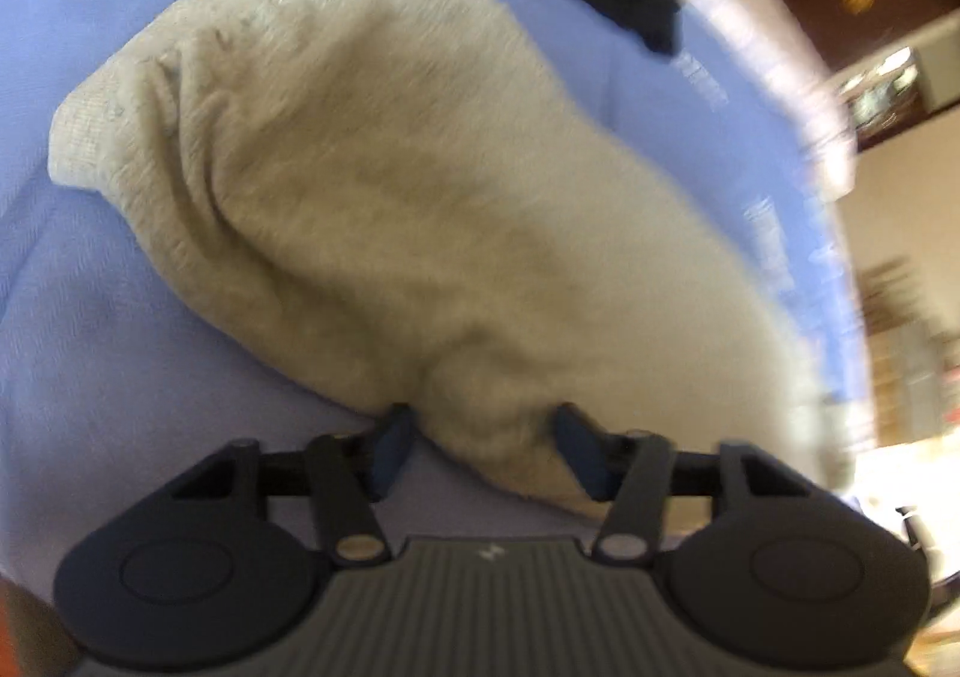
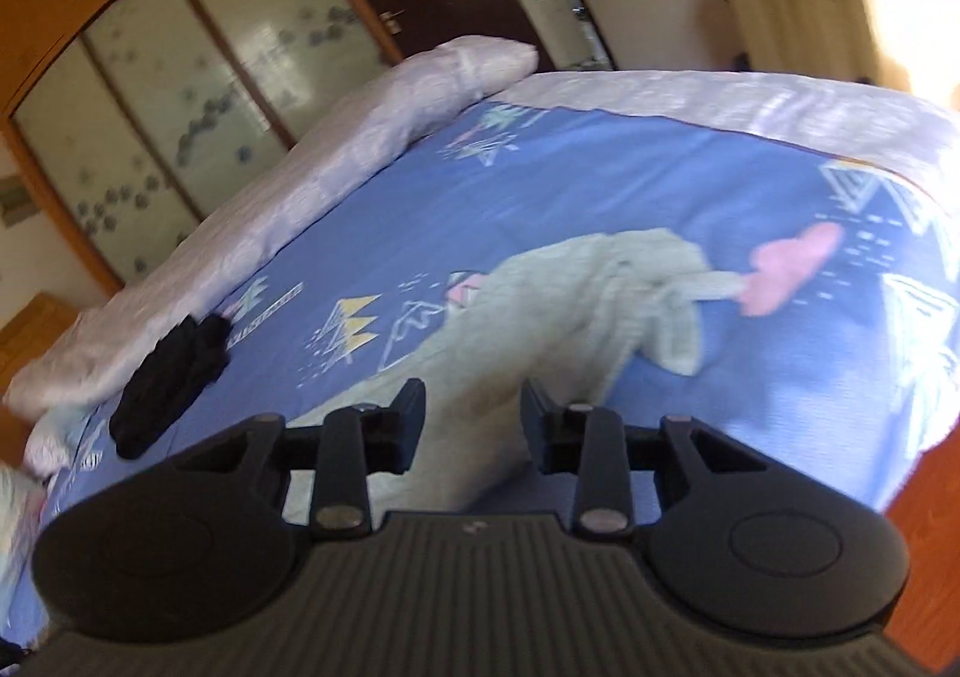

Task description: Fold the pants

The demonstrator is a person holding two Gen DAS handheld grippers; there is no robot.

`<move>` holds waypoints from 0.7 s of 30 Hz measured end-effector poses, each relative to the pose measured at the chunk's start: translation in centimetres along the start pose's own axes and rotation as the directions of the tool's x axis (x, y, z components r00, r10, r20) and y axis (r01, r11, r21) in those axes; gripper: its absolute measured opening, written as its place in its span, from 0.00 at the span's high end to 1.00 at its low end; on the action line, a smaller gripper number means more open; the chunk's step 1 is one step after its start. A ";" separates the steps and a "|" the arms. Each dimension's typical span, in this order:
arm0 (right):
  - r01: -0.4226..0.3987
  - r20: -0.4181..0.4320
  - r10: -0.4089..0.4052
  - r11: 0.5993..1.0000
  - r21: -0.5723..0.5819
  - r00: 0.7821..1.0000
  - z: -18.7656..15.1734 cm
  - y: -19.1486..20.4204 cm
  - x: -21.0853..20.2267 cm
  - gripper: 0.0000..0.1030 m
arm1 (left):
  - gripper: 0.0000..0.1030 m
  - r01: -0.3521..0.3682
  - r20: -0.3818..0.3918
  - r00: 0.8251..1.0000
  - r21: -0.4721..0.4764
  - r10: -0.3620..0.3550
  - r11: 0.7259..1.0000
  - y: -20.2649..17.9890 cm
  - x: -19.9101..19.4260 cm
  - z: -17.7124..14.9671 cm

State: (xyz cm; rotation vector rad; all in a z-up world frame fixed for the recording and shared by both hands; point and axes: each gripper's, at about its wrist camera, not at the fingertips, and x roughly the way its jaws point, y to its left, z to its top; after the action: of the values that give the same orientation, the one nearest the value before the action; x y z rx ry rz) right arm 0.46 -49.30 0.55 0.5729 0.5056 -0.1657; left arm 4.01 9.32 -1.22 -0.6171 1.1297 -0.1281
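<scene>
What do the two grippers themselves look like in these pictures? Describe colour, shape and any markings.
Both the left gripper and the right gripper are matt black plastic. Each has a ribbed central body with a small pale mark, two round discs at the sides, and linkage bars with silver rivets leading to two flat fingers. No cables, hands or sleeves show.

We see pale grey-green knitted pants (image 2: 540, 305) on a blue bedsheet (image 2: 630, 173) patterned with white triangles, yellow crowns and pink clouds, beside a black crumpled garment (image 2: 171, 377).
</scene>
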 end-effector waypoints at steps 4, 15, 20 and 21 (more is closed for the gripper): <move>0.076 -0.141 -0.074 0.997 0.005 0.987 -1.3 -0.1 5.4 0.65 | 0.56 -0.031 0.003 1.000 0.016 0.031 0.999 -0.8 -0.3 -0.1; 0.016 -0.023 -0.010 0.959 0.282 1.000 -0.6 -7.9 0.6 0.63 | 0.54 0.196 0.077 0.978 0.012 -0.196 0.981 0.5 -5.8 0.0; -0.023 0.000 0.026 0.878 0.479 1.000 0.3 -10.2 2.8 0.49 | 0.48 0.225 0.090 0.969 0.050 -0.229 0.973 -2.6 -5.4 1.7; -0.031 0.001 0.036 0.850 0.526 0.999 0.6 -10.8 3.5 0.49 | 0.48 0.217 0.075 0.972 0.056 -0.221 0.975 -3.1 -4.9 2.1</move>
State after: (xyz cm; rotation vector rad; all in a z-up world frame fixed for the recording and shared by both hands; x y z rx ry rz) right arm 0.59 -58.62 -5.94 1.1232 0.4571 -0.2724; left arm 4.32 9.53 4.94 -0.6980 0.9756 -0.3158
